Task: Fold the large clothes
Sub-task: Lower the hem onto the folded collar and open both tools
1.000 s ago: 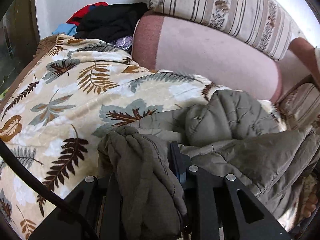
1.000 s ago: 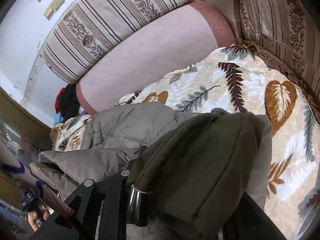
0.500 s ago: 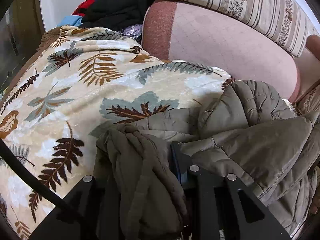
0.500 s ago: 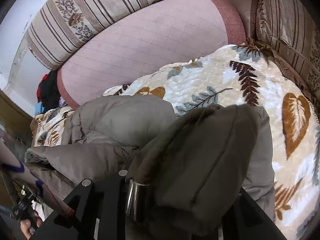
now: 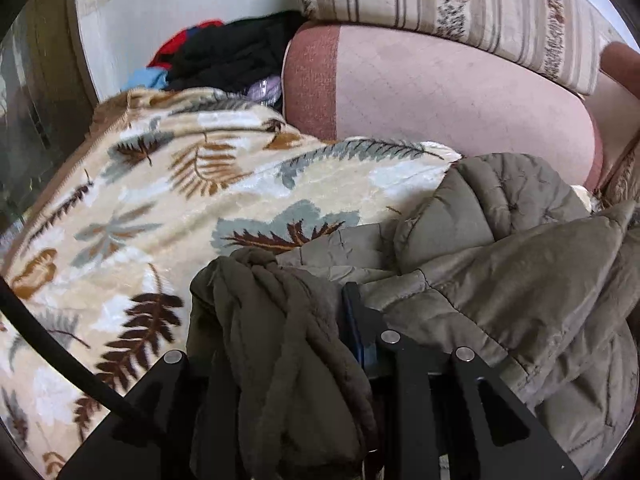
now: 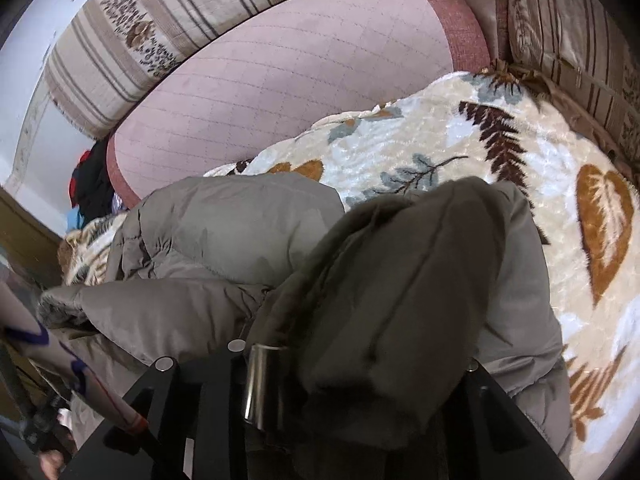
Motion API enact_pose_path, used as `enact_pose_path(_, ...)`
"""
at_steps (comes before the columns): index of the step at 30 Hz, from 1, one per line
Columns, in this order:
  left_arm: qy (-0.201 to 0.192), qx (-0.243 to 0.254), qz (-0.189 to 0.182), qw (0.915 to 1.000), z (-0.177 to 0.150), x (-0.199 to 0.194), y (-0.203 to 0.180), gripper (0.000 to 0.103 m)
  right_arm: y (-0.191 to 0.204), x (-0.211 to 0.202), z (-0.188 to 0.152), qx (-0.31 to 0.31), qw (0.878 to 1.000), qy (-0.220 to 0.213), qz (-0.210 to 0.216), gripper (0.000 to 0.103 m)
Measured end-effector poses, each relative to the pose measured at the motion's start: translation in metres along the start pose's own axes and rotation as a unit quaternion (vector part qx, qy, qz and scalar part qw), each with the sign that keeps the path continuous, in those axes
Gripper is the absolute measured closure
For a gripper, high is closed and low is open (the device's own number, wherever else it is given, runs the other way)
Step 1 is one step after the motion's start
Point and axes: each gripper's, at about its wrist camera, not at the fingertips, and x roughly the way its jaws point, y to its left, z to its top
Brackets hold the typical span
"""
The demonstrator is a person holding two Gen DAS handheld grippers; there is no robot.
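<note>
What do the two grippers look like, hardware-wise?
Both are matte black, with angular plates, triangular cut-outs and silver round-head screws. The left gripper has a black cable beside it; the right gripper carries a shiny metal cylinder.

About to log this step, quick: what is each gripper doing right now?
Left gripper: closed on a bunched fold of the olive jacket, jaws just easing open.
Right gripper: closed on the jacket too, also easing open.

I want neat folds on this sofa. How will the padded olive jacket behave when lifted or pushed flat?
The olive jacket is probably floppy: it slumps in soft heaps on the leaf-print blanket. Its quilted padding looks puffy, so folds may spring back. The bunched fabric in the left gripper and right gripper suggests it drapes.
</note>
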Motion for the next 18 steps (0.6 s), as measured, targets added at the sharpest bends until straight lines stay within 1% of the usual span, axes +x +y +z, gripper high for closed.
enact_pose_path(2, -0.007, -0.005, -0.007, 0.9999, -0.001, -0.017, 0.003, 0.075, 0.004, -0.011, -0.001, -0.007, 1.0, -0.004, -0.009, 0.068)
enact_pose_path(4, -0.012, -0.019, -0.019, 0.9996, -0.002, -0.035, 0.01, 0.071, 0.007, -0.023, -0.001, -0.009, 1.0, -0.01, -0.01, 0.061)
enact_pose_path(5, -0.013, -0.025, -0.024, 0.9993, -0.004, -0.042, 0.012, 0.068, 0.01, -0.03, -0.001, -0.011, 1.0, -0.014, -0.008, 0.06)
enact_pose_path(7, -0.014, -0.039, -0.04, 0.9983, -0.008, -0.058, 0.018, 0.061, 0.014, -0.042, -0.003, -0.013, 1.0, -0.02, -0.003, 0.049)
enact_pose_path(8, -0.017, -0.041, -0.043, 0.9981, -0.01, -0.064, 0.019, 0.057, 0.017, -0.05, -0.004, -0.016, 1.0, -0.027, -0.002, 0.046)
enact_pose_path(9, -0.02, -0.044, -0.047, 0.9977, -0.013, -0.073, 0.021, 0.053, 0.019, -0.055, -0.006, -0.019, 0.999, -0.033, -0.004, 0.04)
enact_pose_path(10, -0.024, -0.045, -0.047, 0.9976, -0.014, -0.079, 0.022, 0.051, 0.023, -0.065, -0.007, -0.027, 0.999, -0.042, -0.006, 0.035)
enact_pose_path(12, -0.029, -0.045, -0.048, 0.9974, -0.017, -0.092, 0.022, 0.045, 0.029, -0.077, -0.009, -0.038, 0.998, -0.057, -0.015, 0.03)
enact_pose_path(13, -0.031, -0.046, -0.049, 0.9972, -0.019, -0.097, 0.022, 0.043, 0.031, -0.087, -0.01, -0.045, 0.996, -0.07, -0.024, 0.023)
enact_pose_path(14, -0.035, -0.048, -0.05, 0.997, -0.019, -0.102, 0.024, 0.04, 0.033, -0.095, -0.011, -0.051, 0.995, -0.085, -0.033, 0.019)
enact_pose_path(15, -0.04, -0.049, -0.05, 0.9968, -0.019, -0.106, 0.025, 0.036, 0.035, -0.101, -0.012, -0.055, 0.993, -0.095, -0.036, 0.012)
enact_pose_path(16, -0.05, -0.05, -0.048, 0.9964, -0.019, -0.113, 0.027, 0.033, 0.037, -0.11, -0.013, -0.062, 0.991, -0.108, -0.039, 0.01)
enact_pose_path(17, -0.061, -0.05, -0.045, 0.9959, -0.019, -0.118, 0.028, 0.026, 0.039, -0.117, -0.014, -0.067, 0.99, -0.115, -0.042, 0.01)
enact_pose_path(18, -0.084, -0.049, -0.038, 0.9945, -0.019, -0.126, 0.031, 0.019, 0.041, -0.122, -0.014, -0.071, 0.99, -0.119, -0.042, 0.01)
